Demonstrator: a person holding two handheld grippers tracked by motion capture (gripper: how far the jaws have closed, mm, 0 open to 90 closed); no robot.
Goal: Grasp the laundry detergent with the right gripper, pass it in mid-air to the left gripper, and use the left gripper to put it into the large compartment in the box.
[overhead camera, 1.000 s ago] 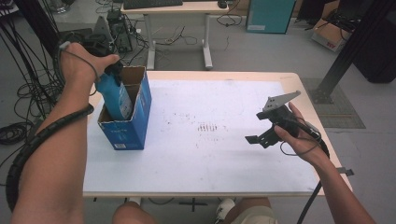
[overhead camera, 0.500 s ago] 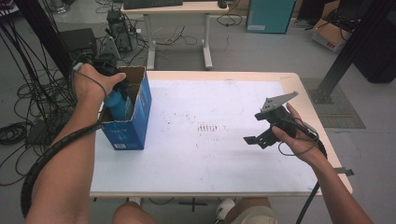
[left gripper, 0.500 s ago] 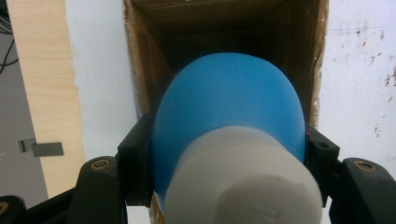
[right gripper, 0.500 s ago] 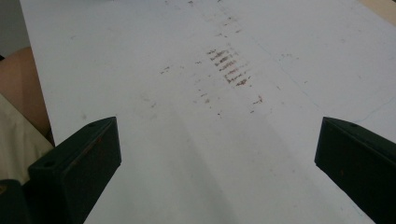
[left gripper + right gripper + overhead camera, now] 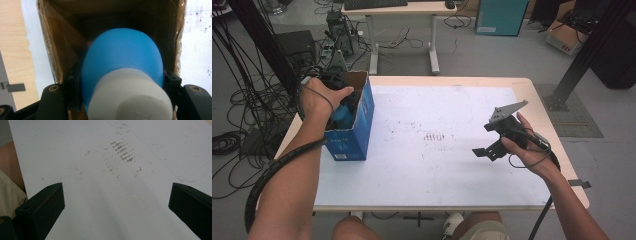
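A blue bottle (image 5: 122, 60) with a white cap (image 5: 130, 96) sits between the black jaws of my left gripper (image 5: 122, 86), which is shut on it. The bottle hangs bottom-first inside an open blue cardboard box (image 5: 357, 122) at the table's left side; in the high view a blue part of the bottle (image 5: 343, 116) shows under the hand, low in the box's mouth. My right gripper (image 5: 492, 145) hovers open over the right part of the white table top, its jaws (image 5: 41, 206) wide apart with nothing between them.
The white table top (image 5: 437, 145) carries dark scuff marks (image 5: 122, 151) near its middle. The box's brown inner walls (image 5: 65, 50) close in around the bottle. Cables and equipment lie on the floor to the left, and a desk stands beyond the table.
My left hand has sunk, lowering the blue bottle from above the box down into its opening. The right gripper has stayed where it was.
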